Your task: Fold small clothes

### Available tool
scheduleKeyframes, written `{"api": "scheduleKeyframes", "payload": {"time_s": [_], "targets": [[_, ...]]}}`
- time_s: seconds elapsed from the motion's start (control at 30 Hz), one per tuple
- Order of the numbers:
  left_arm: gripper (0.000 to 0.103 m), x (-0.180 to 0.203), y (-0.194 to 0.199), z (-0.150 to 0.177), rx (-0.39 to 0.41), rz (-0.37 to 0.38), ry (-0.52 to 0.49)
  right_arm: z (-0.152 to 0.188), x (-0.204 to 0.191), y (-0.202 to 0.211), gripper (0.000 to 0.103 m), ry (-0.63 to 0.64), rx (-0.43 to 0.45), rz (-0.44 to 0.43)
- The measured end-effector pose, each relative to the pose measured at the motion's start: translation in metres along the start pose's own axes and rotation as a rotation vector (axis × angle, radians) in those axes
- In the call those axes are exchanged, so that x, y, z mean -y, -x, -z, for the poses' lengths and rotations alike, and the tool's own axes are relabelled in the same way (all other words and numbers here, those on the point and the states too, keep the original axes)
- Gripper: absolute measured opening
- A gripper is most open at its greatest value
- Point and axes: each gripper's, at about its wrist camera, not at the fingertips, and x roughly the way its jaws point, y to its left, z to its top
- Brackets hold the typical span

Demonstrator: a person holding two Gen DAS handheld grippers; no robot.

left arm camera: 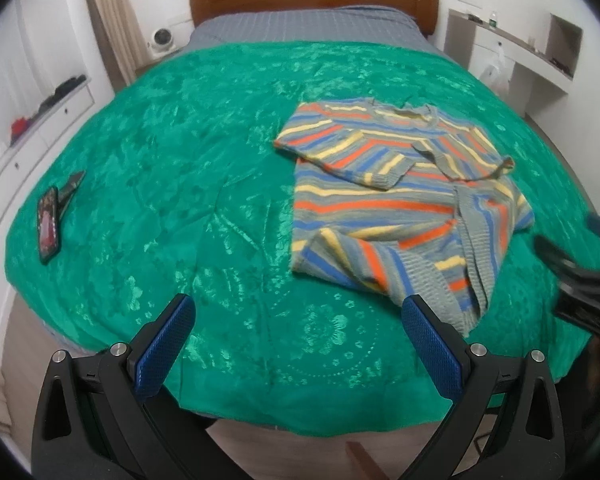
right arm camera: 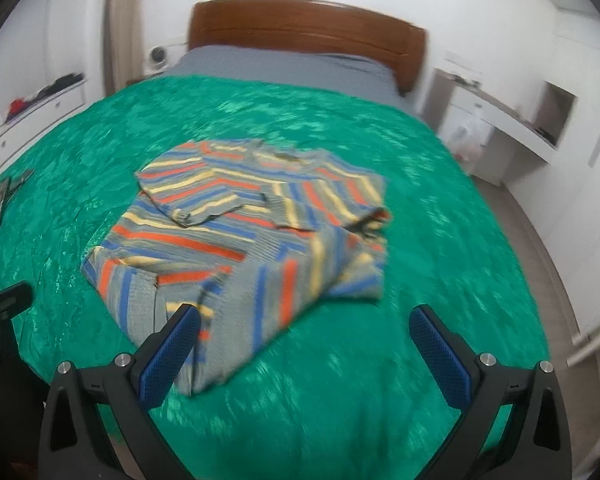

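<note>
The striped sweater lies on the green bedspread, toward the near right part of the bed, with both sleeves already turned in across the chest and the bottom hem rumpled, one corner flipped up. Both tools are above the near edge and hold nothing: the left hand-held gripper has its jaws spread wide over bare bedspread just left of the hem, and the right hand-held gripper is equally wide, its left finger over the hem's near corner.

The step now, I judge, is the bottom-to-top fold. To do it well, flatten the flipped corner first, pinch the hem at both corners through all layers, then lift and carry it level toward the collar — uneven height would skew the fold.

Room is generous: open bedspread on every side of the garment. The phone lies well apart at the left, and the bed's near edge sits close under the grippers — avoid dragging cloth over it.
</note>
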Motion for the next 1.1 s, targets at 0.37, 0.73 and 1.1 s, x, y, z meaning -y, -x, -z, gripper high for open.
{"api": "scheduleKeyframes", "payload": {"time_s": [0.37,0.73,1.1], "targets": [[0.103,-0.019,-0.002,0.012,-0.017,-0.017,0.020,-0.020,-0.034,-0.136,0.030,0.016,-0.227,-0.049],[0.103,-0.014,-0.013,0.025,-0.036,0.066,0.012,0.093,0.082,-0.029,0.009,-0.332,-0.267,-0.038],[0.103,-0.026,-0.013,0.030,-0.057,0.081,0.064,0.041,-0.032,-0.001,0.060,-0.103,-0.080,-0.618]]}}
